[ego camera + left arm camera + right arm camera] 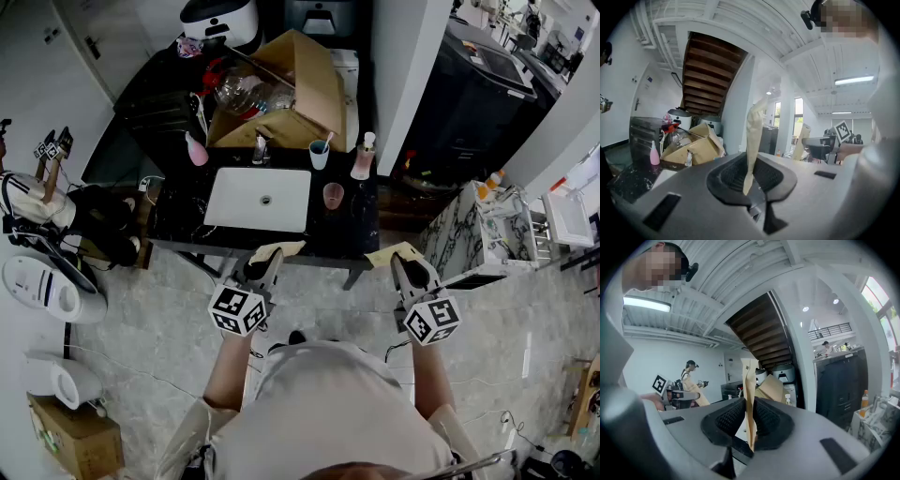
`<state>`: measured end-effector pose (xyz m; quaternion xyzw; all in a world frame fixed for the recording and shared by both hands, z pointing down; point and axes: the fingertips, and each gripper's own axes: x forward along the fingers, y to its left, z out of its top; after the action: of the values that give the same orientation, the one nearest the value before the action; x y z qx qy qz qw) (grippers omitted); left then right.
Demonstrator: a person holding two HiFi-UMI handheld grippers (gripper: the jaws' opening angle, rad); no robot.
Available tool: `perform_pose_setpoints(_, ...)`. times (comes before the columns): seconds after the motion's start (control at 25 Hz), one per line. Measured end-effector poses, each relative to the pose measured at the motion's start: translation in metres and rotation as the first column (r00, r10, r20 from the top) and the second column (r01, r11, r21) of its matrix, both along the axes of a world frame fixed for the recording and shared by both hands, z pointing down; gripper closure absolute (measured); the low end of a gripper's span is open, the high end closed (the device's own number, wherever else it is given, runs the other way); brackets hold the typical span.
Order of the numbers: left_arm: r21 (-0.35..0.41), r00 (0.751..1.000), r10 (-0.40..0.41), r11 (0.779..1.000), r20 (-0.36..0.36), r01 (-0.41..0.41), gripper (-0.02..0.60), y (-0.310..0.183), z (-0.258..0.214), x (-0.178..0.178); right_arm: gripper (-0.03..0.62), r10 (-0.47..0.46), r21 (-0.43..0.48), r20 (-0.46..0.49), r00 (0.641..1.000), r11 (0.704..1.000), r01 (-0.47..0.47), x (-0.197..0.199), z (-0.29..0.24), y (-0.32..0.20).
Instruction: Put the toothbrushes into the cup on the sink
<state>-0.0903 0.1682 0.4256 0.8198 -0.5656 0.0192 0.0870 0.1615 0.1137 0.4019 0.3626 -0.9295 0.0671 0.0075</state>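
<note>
the left claw (749,174) is shut on a tan paper strip (753,140) that stands up between its jaws, and the right claw (751,420) grips a second tan strip (749,394) the same way. both hover just in front of the dark tabletop (178,220), well apart from the blue cup (320,155) behind the white basin (258,199).

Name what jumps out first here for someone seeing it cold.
Low centre, the left gripper clamps the left tan packet and the right gripper the right tan packet. Ahead, a white sink basin in a black counter, a blue cup at its back right, a cardboard box behind.
</note>
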Motion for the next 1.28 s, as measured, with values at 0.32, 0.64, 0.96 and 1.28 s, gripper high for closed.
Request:
perform_pose_setpoints(0.32, 0.007, 1.0, 0.012, 1.0, -0.016, -0.012, 0.545, 0.001, -0.003, -0.001, 0.523, 0.003, 0.007, 0.012, 1.0, 1.0, -0.003, -0.004, -0.004, 0.002)
perform_pose_setpoints(0.64, 0.0, 1.0, 0.025, 1.0, -0.017, -0.026, 0.545, -0.002, 0.002, -0.003, 0.525, 0.019, 0.005, 0.02, 1.0, 1.0, -0.019, -0.007, -0.005, 0.001)
perform_pose_setpoints(0.96, -0.015, 0.998, 0.059, 0.998, 0.007, -0.058, 0.545, -0.006, 0.008, -0.009, 0.525, 0.045, -0.008, 0.01, 0.999, 0.999, -0.045, -0.016, 0.0, 0.003)
perform_pose_setpoints(1.28, -0.026, 0.996, 0.094, 0.995, 0.008, -0.093, 0.545, -0.008, 0.018, -0.023, 0.523, 0.086, -0.017, 0.012, 0.996, 0.996, -0.086, -0.027, 0.006, 0.007)
